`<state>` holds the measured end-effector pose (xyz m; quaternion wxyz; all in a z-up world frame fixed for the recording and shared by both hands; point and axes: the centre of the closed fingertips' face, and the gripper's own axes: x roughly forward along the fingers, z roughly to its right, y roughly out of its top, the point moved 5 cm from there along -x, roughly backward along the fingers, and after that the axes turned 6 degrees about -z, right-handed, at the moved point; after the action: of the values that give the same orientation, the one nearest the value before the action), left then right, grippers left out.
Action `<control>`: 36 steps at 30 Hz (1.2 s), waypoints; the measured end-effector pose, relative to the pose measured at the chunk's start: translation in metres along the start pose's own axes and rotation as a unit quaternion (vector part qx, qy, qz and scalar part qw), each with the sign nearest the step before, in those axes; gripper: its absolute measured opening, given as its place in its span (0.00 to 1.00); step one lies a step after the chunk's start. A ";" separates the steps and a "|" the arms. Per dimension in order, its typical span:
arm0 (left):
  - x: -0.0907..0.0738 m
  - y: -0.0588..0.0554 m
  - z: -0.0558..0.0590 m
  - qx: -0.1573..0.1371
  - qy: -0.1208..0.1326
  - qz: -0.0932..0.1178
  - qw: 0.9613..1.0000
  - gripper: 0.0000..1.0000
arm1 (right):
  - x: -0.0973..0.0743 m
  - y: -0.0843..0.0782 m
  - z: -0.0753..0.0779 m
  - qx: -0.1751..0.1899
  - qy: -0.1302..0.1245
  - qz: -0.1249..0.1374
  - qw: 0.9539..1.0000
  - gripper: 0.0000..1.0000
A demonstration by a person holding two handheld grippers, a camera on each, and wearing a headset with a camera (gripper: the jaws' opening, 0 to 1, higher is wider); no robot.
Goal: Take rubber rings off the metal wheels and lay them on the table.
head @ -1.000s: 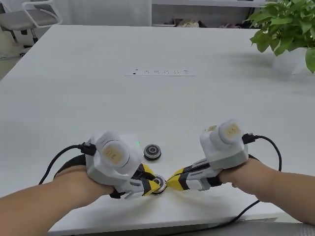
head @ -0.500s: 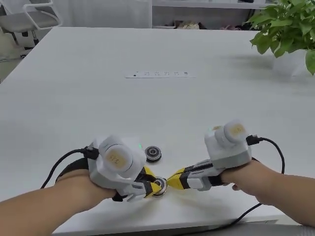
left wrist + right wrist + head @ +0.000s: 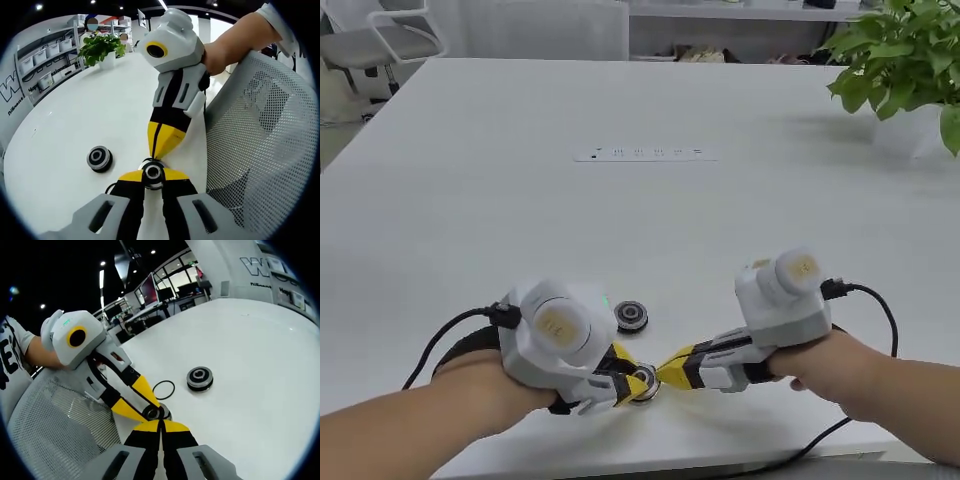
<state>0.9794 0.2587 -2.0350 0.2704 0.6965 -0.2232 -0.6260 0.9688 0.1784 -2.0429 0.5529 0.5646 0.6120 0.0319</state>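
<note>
My left gripper (image 3: pixel 636 385) is shut on a small metal wheel (image 3: pixel 643 379), held just above the white table's front edge. From the right, my right gripper (image 3: pixel 663 374) has its jaws pressed together, pinching the black rubber ring at the wheel's rim. The left gripper view shows the wheel (image 3: pixel 153 173) between its yellow tips, the right gripper's (image 3: pixel 156 156) point touching its top. A second wheel (image 3: pixel 631 316) with its black ring on lies flat on the table just behind. A loose black ring (image 3: pixel 163 389) lies on the table beside it.
A white power strip (image 3: pixel 646 152) lies mid-table. A potted plant (image 3: pixel 905 60) stands at the far right corner. A mesh chair back (image 3: pixel 260 130) is close beside the grippers. Cables trail from both grippers along the front table edge (image 3: pixel 650 462).
Both grippers stay joined at the held wheel, shifted slightly toward the front edge. The second wheel has not moved.
</note>
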 end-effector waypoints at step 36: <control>0.001 0.002 -0.001 -0.002 -0.008 0.007 1.000 0.08 | 0.001 0.002 -0.007 -0.030 0.018 0.008 0.999 0.00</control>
<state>0.9804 0.2565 -2.0349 0.2745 0.6893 -0.2292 -0.6301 0.9655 0.1837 -2.0395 0.5582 0.5522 0.6159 0.0643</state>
